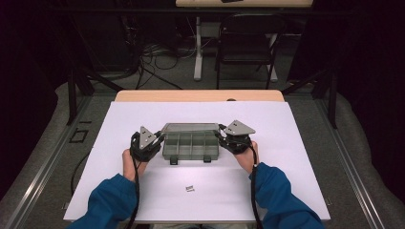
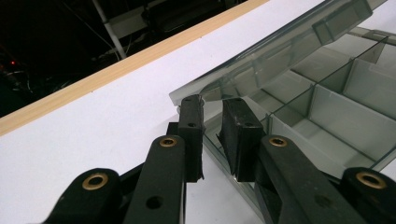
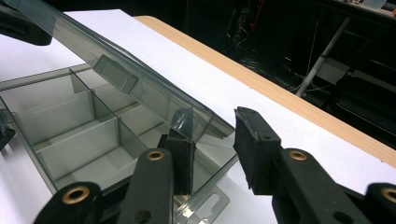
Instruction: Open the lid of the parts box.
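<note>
A smoky clear compartment box point(image 1: 191, 155) sits mid-table on a white sheet point(image 1: 286, 143), its lid point(image 1: 190, 127) raised at a slant. The compartments point(image 2: 327, 112) look empty. My left gripper point(image 1: 161, 138) is at the box's left end. Its jaws point(image 2: 212, 107) straddle the left wall with a narrow gap, the tips right under the lid's corner point(image 2: 187, 95). My right gripper point(image 1: 218, 135) is at the right end and open point(image 3: 212, 126). One pad point(image 3: 180, 158) is inside under the lid point(image 3: 93, 51); the other pad point(image 3: 254, 144) stands outside, off the lid's edge.
A small metal piece point(image 1: 190, 189) lies on the sheet near the person's side, between the blue-sleeved forearms. The wooden table edge point(image 1: 198, 95) runs along the far side. Beyond it stand a dark folding chair point(image 1: 248, 45) and floor cables.
</note>
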`<state>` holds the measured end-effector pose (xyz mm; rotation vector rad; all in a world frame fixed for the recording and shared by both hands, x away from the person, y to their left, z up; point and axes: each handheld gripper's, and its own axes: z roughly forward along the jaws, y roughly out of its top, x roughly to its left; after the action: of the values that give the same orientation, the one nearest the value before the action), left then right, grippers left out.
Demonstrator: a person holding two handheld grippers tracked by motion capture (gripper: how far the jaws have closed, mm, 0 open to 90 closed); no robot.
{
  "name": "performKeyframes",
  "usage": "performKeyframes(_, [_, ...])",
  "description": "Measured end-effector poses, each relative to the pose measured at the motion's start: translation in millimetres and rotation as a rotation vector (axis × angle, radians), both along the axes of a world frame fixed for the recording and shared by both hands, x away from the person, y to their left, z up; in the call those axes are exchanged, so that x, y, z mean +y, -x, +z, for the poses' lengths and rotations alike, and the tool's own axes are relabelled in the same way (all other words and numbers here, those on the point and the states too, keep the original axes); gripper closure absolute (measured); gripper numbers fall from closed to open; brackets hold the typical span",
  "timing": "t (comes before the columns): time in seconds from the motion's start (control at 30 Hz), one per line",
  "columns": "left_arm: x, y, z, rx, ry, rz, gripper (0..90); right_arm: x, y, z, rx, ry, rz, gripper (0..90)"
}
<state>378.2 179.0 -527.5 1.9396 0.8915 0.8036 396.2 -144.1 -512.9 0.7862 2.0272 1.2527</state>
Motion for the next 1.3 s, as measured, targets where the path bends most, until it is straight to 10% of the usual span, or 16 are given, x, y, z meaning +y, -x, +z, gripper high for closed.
performKeyframes(0.57, [-2.9,-2.4,1.6,-0.036,-0.009,-0.007,68.9,-3.6,-8.2,4.9,0.036,-0.026,0.012,69.2])
performKeyframes(1.3, [0.8,-18.2,2.6,-0.057,0.027,0.003,78.6,-3.1,-12.0,5.3,0.037,-0.031,0.012,71.2])
